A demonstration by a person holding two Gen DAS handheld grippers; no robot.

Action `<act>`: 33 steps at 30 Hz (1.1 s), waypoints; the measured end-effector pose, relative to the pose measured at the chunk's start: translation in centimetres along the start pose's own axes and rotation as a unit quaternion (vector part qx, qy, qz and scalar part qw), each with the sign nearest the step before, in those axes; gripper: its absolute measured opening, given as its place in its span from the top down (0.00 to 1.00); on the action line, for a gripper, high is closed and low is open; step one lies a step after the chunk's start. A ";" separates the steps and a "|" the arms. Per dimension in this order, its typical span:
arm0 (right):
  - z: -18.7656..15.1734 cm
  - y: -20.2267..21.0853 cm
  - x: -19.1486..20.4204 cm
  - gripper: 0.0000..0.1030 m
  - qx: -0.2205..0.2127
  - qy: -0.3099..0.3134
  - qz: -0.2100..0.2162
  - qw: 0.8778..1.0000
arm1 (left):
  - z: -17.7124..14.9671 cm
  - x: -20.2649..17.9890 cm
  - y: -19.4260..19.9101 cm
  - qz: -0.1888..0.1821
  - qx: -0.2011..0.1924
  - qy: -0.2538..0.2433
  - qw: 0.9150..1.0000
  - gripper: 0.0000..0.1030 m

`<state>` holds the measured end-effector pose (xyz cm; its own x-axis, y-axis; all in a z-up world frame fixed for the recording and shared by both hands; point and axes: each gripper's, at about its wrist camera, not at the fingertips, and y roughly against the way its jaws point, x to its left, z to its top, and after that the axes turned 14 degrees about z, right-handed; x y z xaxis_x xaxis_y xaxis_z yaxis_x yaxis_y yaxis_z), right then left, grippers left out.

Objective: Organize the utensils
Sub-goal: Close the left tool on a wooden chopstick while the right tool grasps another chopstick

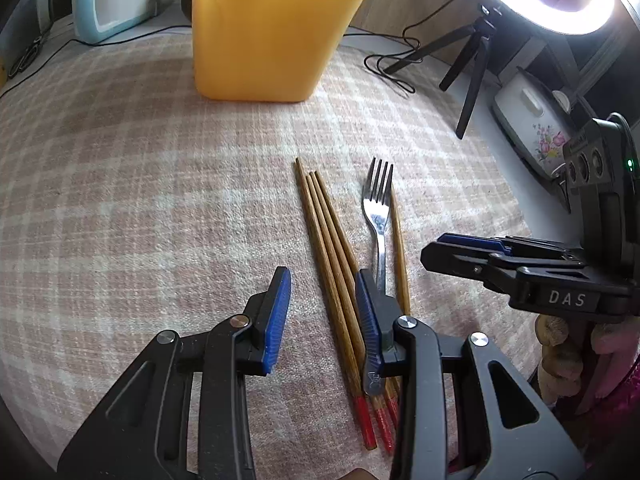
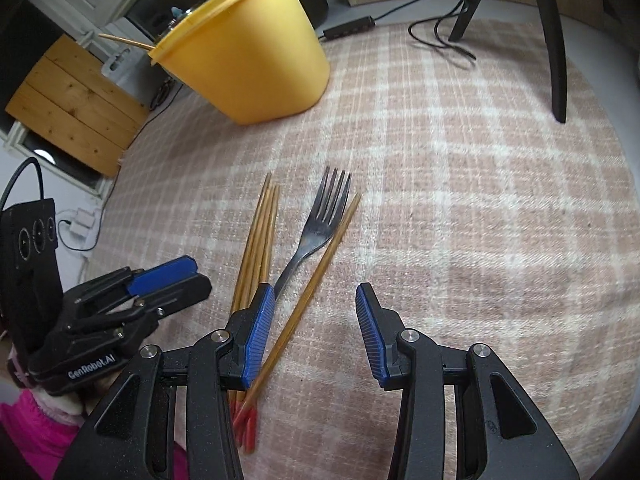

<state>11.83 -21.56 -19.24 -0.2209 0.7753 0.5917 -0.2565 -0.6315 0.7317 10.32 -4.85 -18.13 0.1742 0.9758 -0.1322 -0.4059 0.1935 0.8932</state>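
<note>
My left gripper (image 1: pixel 322 312) hangs low over the checked cloth (image 1: pixel 140 184) with its jaws apart and nothing between them but the shafts of three wooden chopsticks (image 1: pixel 332 264), which run forward from under my right-hand blue pad. Whether that pad touches them I cannot tell. Their red ends lie back toward me, below the jaws. Just outside that same pad lies the fork (image 1: pixel 379 216), tines pointing away, and beyond it a fourth chopstick (image 1: pixel 400 248), partly under the fork.

My right gripper (image 2: pixel 316 332) also stands with its jaws wide apart and empty. The single chopstick (image 2: pixel 312 296) slants through the gap close to the left-hand pad, while the fork (image 2: pixel 316 228) and the bundle of three (image 2: pixel 256 248) lie ahead and to the left of that pad.

The yellow container (image 1: pixel 272 28) stands upright, well ahead of both grippers, with something thin and wooden sticking out over its rim in the right wrist view.
</note>
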 end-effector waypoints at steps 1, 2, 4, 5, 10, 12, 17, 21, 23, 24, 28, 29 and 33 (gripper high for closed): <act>0.0 -0.1 -0.1 0.67 0.000 -0.002 0.001 1.000 | 0.0 -0.1 -0.3 -0.002 0.003 0.001 1.000 0.69; 0.1 -0.2 -0.2 0.68 0.000 -0.005 0.002 1.000 | 0.0 -0.1 -0.4 -0.002 0.004 0.001 1.000 0.72; 0.2 -0.5 -0.6 0.68 0.000 -0.016 0.005 1.000 | 0.1 -0.2 -0.7 0.003 0.005 -0.002 1.000 0.74; 0.3 -0.6 -0.8 0.69 0.001 -0.022 0.008 1.000 | 0.1 -0.4 -1.0 0.008 0.005 -0.003 1.000 0.74; 0.2 -1.4 -0.7 0.74 0.007 -0.024 -0.007 1.000 | 0.3 -0.4 -1.7 0.017 0.012 -0.006 1.000 0.84; 0.2 -1.6 -0.6 0.75 0.009 -0.026 -0.008 1.000 | 0.3 -0.5 -2.0 0.014 0.014 -0.006 1.000 0.84; 0.2 -2.0 -0.6 0.78 0.011 -0.026 -0.023 0.999 | 0.4 -0.7 -2.4 0.020 0.018 -0.012 1.000 0.84; 0.2 -2.3 -0.3 0.79 0.010 -0.028 -0.034 0.999 | 0.5 -1.0 -2.6 0.026 0.017 -0.019 0.999 0.84; 0.2 -2.5 0.0 0.79 0.010 -0.027 -0.041 0.999 | 0.6 -1.4 -2.8 0.031 0.015 -0.025 0.999 0.84; 0.2 -2.6 0.1 0.79 0.010 -0.027 -0.045 0.999 | 0.6 -1.5 -2.8 0.033 0.013 -0.027 0.999 0.85; 0.2 -3.0 0.7 0.85 0.013 -0.017 -0.070 0.997 | 0.8 -1.6 -2.8 0.036 0.010 -0.031 0.999 0.88; 0.2 -3.1 0.8 0.85 0.016 -0.012 -0.075 0.997 | 0.8 -1.6 -2.9 0.035 0.010 -0.031 0.999 0.88; 0.2 -3.6 1.4 0.88 0.031 0.010 -0.093 0.995 | 0.8 -1.3 -2.8 0.036 0.010 -0.034 0.999 0.88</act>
<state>12.63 -18.18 -20.94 -0.1929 0.8781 0.4379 -0.2370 -0.4747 0.8476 11.97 -6.78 -20.06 0.2067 0.9777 -0.0378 -0.4019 0.1201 0.9078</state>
